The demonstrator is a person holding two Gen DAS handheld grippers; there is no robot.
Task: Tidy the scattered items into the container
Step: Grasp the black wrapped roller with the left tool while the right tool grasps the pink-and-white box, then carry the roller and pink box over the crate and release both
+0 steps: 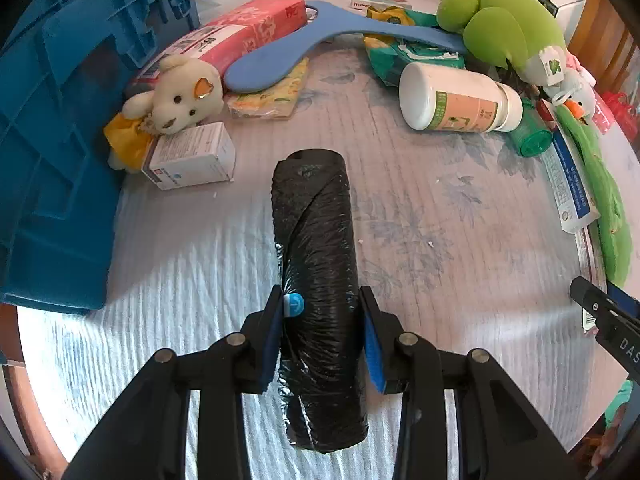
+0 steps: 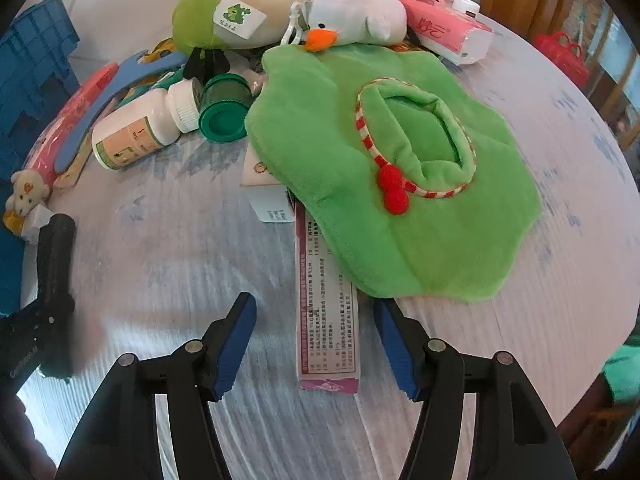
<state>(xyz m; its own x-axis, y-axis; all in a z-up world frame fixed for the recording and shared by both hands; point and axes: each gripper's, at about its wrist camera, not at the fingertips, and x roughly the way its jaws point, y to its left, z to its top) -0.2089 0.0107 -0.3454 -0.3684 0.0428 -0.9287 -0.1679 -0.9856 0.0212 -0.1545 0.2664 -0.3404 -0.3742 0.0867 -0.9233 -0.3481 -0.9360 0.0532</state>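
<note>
Table (image 1: 460,208) w/ a pale leaf-print cloth fills both views; its far edge is cut off by the lens. Blue crate (image 1: 52,128) stands at the left, only its outer wall and rim showing, inside hidden. Green plush mat (image 2: 384,184) lies flat on the right, covering the far end of a long pink box (image 2: 326,308) and part of a white box (image 2: 266,196). Green frog toy (image 1: 496,16) is cropped at the top. White bottle (image 1: 452,100) lies on its side, its label too small to read, a green tub (image 2: 224,114) touching it.

Left gripper (image 1: 322,336) pinches a black bag roll (image 1: 316,272) across its middle, pads tight on both sides, roll lying lengthwise over the cloth near the crate; can't tell if it's lifted. Right gripper (image 2: 316,344) is spread wide, pink box lying between the pads, neither touching. Bear (image 1: 176,96) leans by the crate.
</note>
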